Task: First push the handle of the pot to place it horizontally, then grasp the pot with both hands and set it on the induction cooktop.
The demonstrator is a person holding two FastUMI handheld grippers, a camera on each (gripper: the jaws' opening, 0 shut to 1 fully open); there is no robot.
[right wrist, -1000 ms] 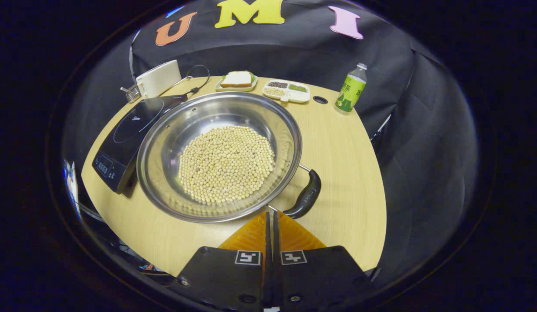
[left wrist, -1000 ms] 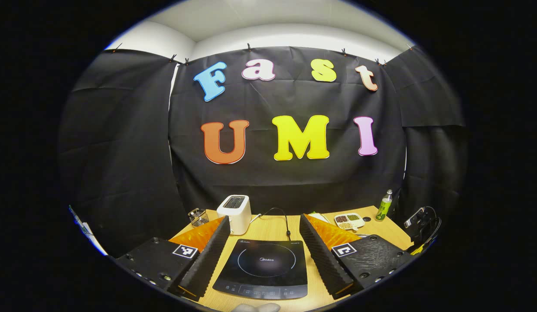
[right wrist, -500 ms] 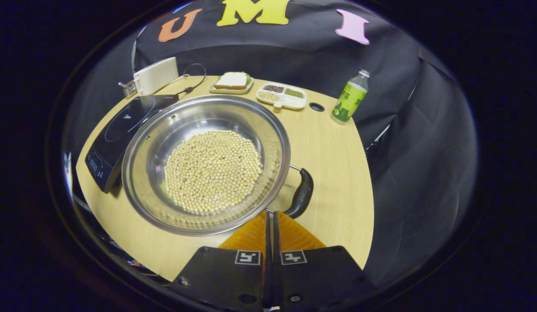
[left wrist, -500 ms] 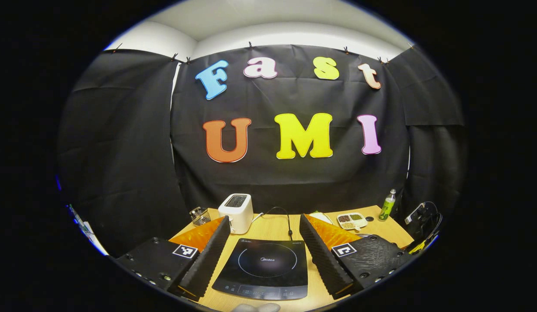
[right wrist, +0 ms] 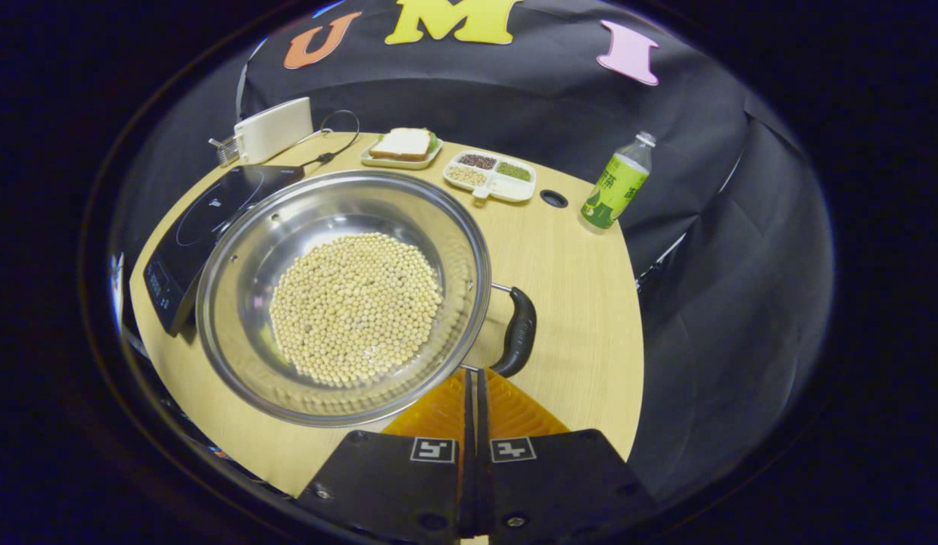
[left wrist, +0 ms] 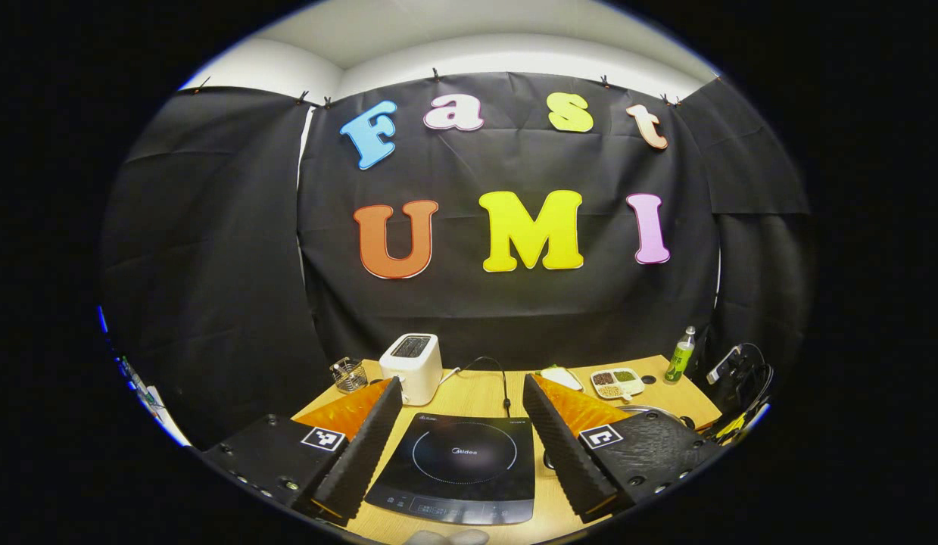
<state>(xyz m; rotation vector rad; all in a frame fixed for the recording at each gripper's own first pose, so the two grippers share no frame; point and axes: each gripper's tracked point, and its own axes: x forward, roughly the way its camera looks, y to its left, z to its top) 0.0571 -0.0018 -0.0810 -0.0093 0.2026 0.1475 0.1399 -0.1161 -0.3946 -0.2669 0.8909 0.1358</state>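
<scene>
In the left gripper view, my left gripper (left wrist: 462, 412) was spread wide, its two fingers (left wrist: 363, 446) apart with nothing between them, hanging above the near part of the wooden table (left wrist: 484, 397). The induction cooktop (left wrist: 457, 469) lay flat on the table right between those fingers, its cord running back toward the white toaster (left wrist: 412, 367). A sliver of the pot's rim (left wrist: 650, 411) showed behind my right-hand finger, beside the cooktop. In the right gripper view, my right gripper (right wrist: 473, 378) had its fingers pressed together, gripping nothing; the tips sat right at the pot's (right wrist: 340, 295) near rim, next to the lower end of the black handle (right wrist: 518, 333), though I could not tell whether they touched it. The steel pot, holding a bed of pale beans (right wrist: 355, 306), stood on the table with its far left edge against the induction cooktop (right wrist: 204, 227). Beyond it were a sandwich plate (right wrist: 402, 147), a divided dish (right wrist: 490, 174) and a green bottle (right wrist: 616, 185).
</scene>
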